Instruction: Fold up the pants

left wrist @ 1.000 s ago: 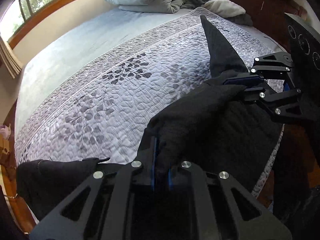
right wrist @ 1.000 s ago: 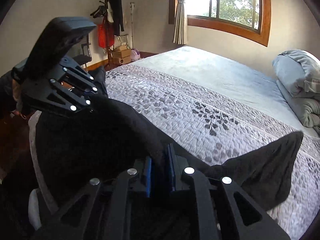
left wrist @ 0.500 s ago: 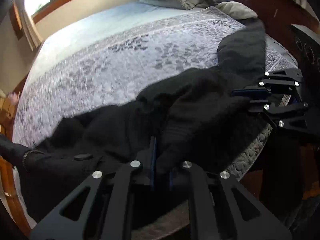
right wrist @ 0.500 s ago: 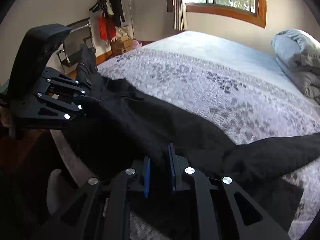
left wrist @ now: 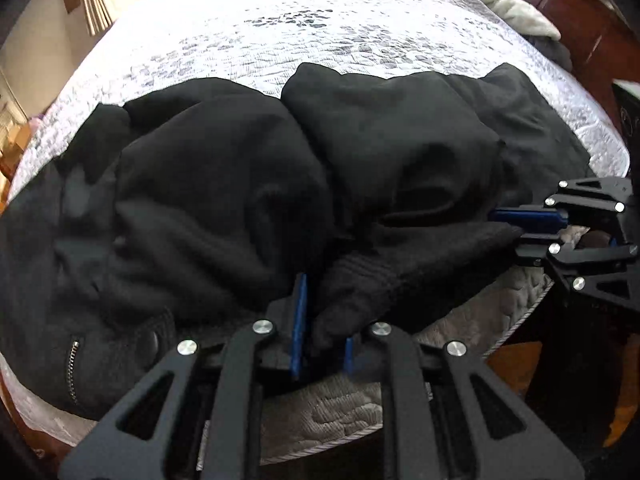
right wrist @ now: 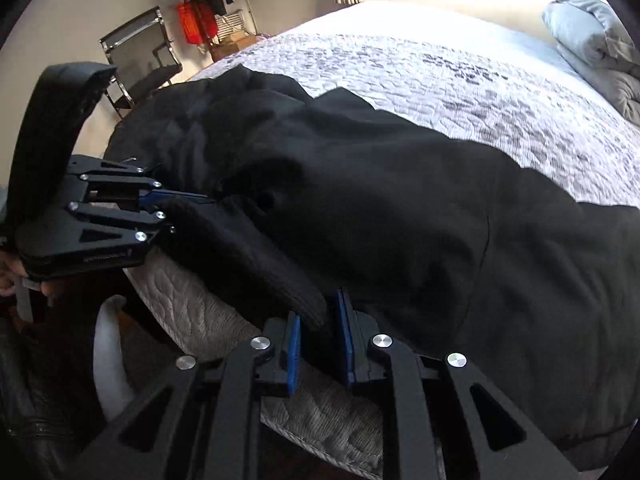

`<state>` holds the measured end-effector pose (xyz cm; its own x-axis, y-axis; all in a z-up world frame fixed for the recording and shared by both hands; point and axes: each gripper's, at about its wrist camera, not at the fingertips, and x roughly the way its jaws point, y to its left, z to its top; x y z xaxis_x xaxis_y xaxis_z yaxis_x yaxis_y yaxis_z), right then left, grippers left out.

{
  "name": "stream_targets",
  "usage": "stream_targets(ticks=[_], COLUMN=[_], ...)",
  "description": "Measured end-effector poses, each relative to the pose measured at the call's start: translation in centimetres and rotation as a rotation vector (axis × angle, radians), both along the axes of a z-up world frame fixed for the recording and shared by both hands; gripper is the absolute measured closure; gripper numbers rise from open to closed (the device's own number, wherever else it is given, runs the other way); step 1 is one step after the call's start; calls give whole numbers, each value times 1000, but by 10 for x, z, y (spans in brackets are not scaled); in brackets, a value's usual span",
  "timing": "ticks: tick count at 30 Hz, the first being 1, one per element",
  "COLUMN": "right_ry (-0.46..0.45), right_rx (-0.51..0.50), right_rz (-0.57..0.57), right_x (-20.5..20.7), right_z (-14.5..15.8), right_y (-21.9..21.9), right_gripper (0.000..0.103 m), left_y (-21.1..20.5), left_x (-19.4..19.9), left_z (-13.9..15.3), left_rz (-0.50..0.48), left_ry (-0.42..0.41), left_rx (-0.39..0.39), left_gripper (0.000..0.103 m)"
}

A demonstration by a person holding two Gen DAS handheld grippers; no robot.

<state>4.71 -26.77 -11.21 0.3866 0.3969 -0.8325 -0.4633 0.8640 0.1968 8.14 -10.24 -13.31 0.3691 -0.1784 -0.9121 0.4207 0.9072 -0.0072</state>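
My left gripper (left wrist: 320, 334) and right gripper (right wrist: 318, 334) each clench the ribbed hem of the black pants (left wrist: 248, 184), which sprawl from 9 to 3 o'clock across the bed (left wrist: 280, 32), bulk toward 12.

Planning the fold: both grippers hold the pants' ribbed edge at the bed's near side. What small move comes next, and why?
Probably open both grippers: the left gripper and right gripper pinch the ribbed edge while the pants already lie bunched on the quilt.

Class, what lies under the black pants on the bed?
Under the black pants a grey patterned quilt shows around them; whatever lies directly beneath is covered.
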Motion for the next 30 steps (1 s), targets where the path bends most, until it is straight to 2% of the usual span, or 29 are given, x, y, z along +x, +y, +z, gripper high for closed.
stream_targets(ticks=[2,6,7,8,9,11,13,14,15,17,19,21,25,26,27,28,29,30], right_ry=[26,59,59,57,50,30,30,41,67,95,115,152,211,223,229,243,254,257], right_rx=[20,118,145,171,201,269,295,295,272,215,133,93,212,230,241,260,286,304], right_rz=[-13,-59,-79,-106,-143,-225,-362,-440,-533,-634,-695,-755,-897,-935,-955,-979,-999,-1009], right_x=[1,-1,-4,-8,-13,-26,-35,-39,-43,-49,-52,-54,-66,-71,-73,-76,-78,-78], right_z=[-1,11,17,23,30,43,51,50,48,43,39,34,25,22,19,15,11,8], right_y=[-4,-17,-24,-32,-43,-71,-105,-122,-141,-161,-169,-173,-199,-209,-216,-224,-231,-235], right_gripper=[84,66,52,33,31,32,34,39,42,42,42,42,42,42,42,42,42,42], left_y=[-1,0,0,0,0,-6,-12,-14,-18,-24,-29,-29,-28,-24,-17,-13,-9,-5], left_x=[0,3,4,4,5,4,0,-1,-3,-6,-4,-5,-21,-27,-32,-36,-38,-42], left_z=[3,11,14,16,18,24,32,35,41,49,57,64,76,74,73,71,71,71], left_rz=[-3,27,40,52,63,85,113,128,155,182,225,264,293,293,297,307,313,311], left_ry=[-1,24,27,34,44,50,28,18,-2,-24,-36,-35,-62,-60,-55,-57,-61,-44], left_rx=[10,-1,-3,-1,5,29,71,79,85,92,84,94,149,175,206,224,206,149], left_gripper=[88,86,85,84,83,82,82,81,81,81,81,80,75,66,44,32,23,21])
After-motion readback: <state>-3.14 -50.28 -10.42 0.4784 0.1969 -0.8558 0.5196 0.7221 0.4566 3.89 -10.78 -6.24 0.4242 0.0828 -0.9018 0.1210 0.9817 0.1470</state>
